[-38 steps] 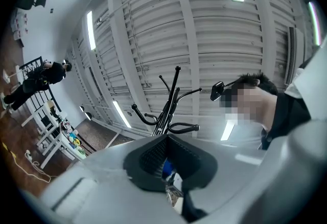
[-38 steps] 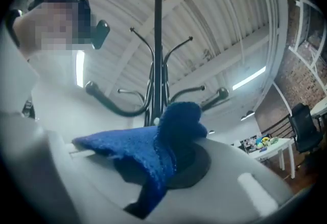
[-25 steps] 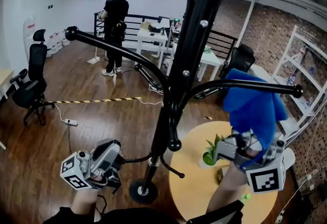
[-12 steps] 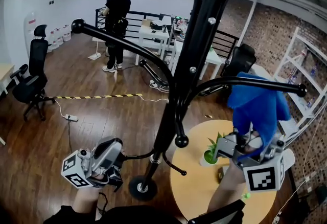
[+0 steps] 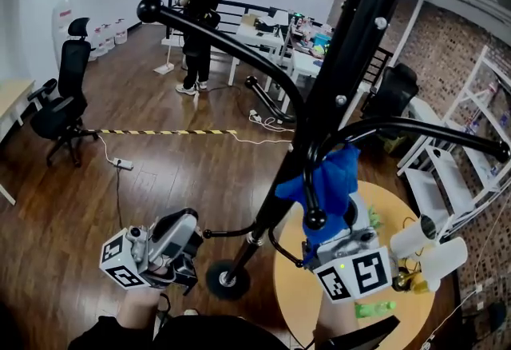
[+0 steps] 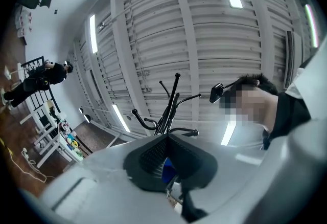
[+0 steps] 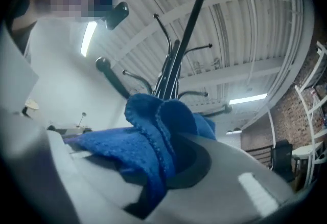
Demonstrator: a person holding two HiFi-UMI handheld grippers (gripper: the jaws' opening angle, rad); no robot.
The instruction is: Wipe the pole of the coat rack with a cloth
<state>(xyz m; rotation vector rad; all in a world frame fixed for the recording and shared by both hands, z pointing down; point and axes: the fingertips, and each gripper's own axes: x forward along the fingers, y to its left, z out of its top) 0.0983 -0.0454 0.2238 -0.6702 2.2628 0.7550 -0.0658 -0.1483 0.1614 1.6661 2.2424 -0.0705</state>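
The black coat rack pole [image 5: 343, 77] slants from its round base [image 5: 227, 280] up to the top right. My right gripper [image 5: 323, 216] is shut on a blue cloth [image 5: 329, 176], and the cloth lies against the pole just under the long side arms. In the right gripper view the cloth [image 7: 153, 138] bunches over the right gripper [image 7: 171, 166], with the pole [image 7: 176, 59] above it. My left gripper [image 5: 192, 248] sits low at the left, closed on the end of a thin low hook [image 5: 227, 233]. The left gripper [image 6: 166, 166] shows its jaws close together.
A round wooden table [image 5: 291, 292] stands right beside the base, with white cups [image 5: 431, 248] and small green items [image 5: 374, 310] on it. Long rack arms [image 5: 223, 41] reach left and right. A person [image 5: 204, 9] stands far back. An office chair [image 5: 60, 105] is at the left, white shelves [image 5: 471, 141] at the right.
My right gripper has carried the blue cloth leftward from beside the rack's right arm onto the pole. The left gripper has stayed at the low hook.
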